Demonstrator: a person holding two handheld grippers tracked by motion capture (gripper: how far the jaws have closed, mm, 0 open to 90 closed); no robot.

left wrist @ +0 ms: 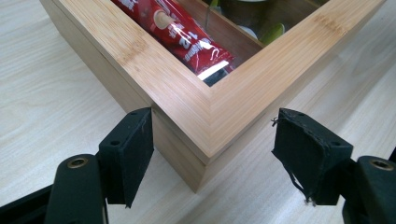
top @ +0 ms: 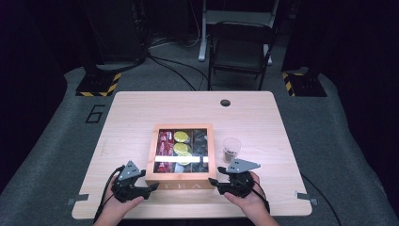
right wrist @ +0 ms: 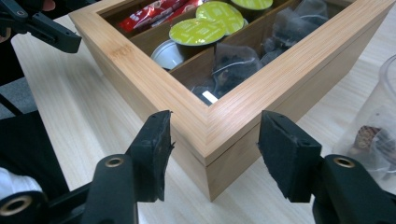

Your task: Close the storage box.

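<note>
A bamboo tea box (top: pixel 179 184) with a clear lid lies shut on the table, near the front edge. Through the lid I see red sachets (left wrist: pixel 187 35), green-topped capsules (right wrist: pixel 198 28) and dark tea bags (right wrist: pixel 233 60). My left gripper (top: pixel 153 187) is at the box's near left corner (left wrist: pixel 201 140). Its jaws straddle that corner, open, and the right pad (left wrist: pixel 303 149) stands clear of the wood. My right gripper (top: pixel 212 181) straddles the near right corner (right wrist: pixel 210 135) the same way, open, with its pads (right wrist: pixel 152 144) just off the sides.
A clear plastic cup (top: pixel 231 149) with dark bits in the bottom stands right of the box, close to my right gripper. A cable hole (top: pixel 225 102) is at the table's far edge. A folding chair (top: pixel 240 49) stands beyond the table.
</note>
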